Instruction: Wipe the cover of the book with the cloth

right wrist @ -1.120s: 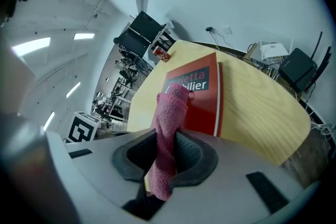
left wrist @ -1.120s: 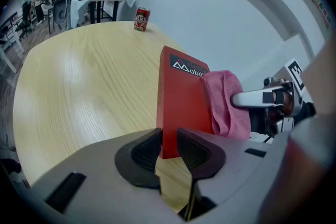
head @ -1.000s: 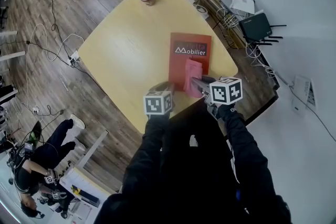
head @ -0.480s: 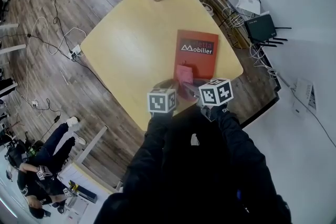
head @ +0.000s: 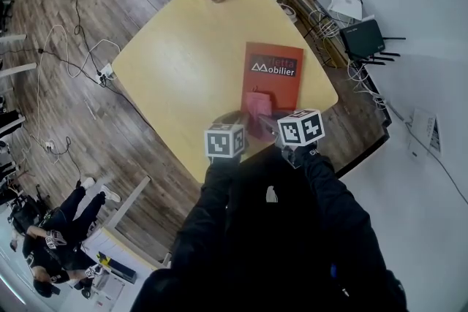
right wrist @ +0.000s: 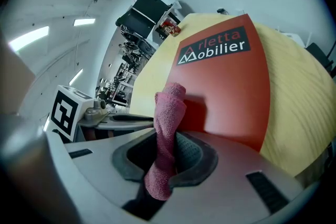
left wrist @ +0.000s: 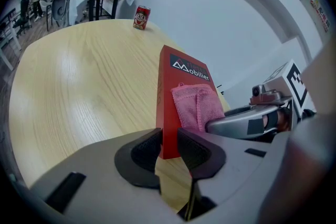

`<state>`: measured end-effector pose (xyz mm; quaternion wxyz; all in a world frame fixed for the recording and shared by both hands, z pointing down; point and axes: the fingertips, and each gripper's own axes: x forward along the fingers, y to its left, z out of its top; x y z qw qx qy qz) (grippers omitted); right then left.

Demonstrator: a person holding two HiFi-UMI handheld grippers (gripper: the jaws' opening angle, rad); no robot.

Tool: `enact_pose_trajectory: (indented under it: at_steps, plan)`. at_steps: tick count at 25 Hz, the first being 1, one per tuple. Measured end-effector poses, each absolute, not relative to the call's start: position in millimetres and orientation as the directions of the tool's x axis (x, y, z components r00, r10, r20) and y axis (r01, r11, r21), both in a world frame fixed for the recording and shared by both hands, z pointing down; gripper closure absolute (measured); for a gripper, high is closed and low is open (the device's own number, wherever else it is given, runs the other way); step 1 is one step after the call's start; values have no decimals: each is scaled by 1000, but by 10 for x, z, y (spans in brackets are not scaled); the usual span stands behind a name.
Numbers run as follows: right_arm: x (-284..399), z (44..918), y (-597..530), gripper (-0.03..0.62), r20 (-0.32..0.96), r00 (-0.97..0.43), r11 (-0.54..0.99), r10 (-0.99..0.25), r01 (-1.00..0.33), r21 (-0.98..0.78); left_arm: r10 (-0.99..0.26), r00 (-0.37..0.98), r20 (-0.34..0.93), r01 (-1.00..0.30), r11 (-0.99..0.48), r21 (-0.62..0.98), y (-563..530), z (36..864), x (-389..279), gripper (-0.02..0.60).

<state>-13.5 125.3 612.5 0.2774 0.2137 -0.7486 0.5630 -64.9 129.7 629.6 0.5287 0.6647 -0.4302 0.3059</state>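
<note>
**Book pinned at its near corner, cloth laid on the cover**

The left gripper (left wrist: pixel 169 147) has its jaws clenched on the near corner of the red rectangular book (left wrist: pixel 173 92), with a dark ribbed pad touching it on each side. I judge this grip is meant to anchor the book so it cannot slide on the pale wooden table (head: pixel 168 47) under a wiping stroke. Ahead of those jaws the cover runs away flat and smooth, with white lettering at its far end. Far beyond, near the table's far edge, stands a small red drink can (left wrist: pixel 140 17), well apart from the work.

Just right of the left gripper, the pink terry cloth (right wrist: pixel 167 113) lies folded on the near half of the cover. It looks soft and nubbly.

The right gripper (right wrist: pixel 167 157) grasps the cloth's near end between its textured pads, bunching it into a thick upright roll. Held this way, the free part ahead of the jaws touches the cover and can be dragged across it. The wipe looks to be under way, with the lettered far end yet to be reached.
</note>
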Motion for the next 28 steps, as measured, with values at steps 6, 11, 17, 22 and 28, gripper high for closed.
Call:
enact_pose_trajectory:
  at_steps: [6, 11, 17, 22, 28]
  plan:
    - [-1, 6133, 1259, 514, 664, -748, 264, -21, -644, -718, -244, 436, 866, -899, -76, 431, 1290, 6282, -649, 468]
    - [123, 6127, 1248, 514, 663, -748, 251, -36, -649, -718, -248, 431, 868, -901, -70, 427, 1292, 6277, -641, 468]
    - [266, 6140, 1233, 514, 665, -745, 240, -51, -656, -716, -251, 419, 872, -906, -65, 417, 1299, 6296, -636, 468]
    - [402, 6137, 1226, 514, 668, -742, 231, -61, -661, -714, -252, 411, 876, -910, -60, 409, 1303, 6286, -638, 468]
    - [569, 6135, 1219, 514, 677, -732, 222, -81, -675, -703, -251, 401, 881, -915, -58, 399, 1301, 6284, -645, 468]
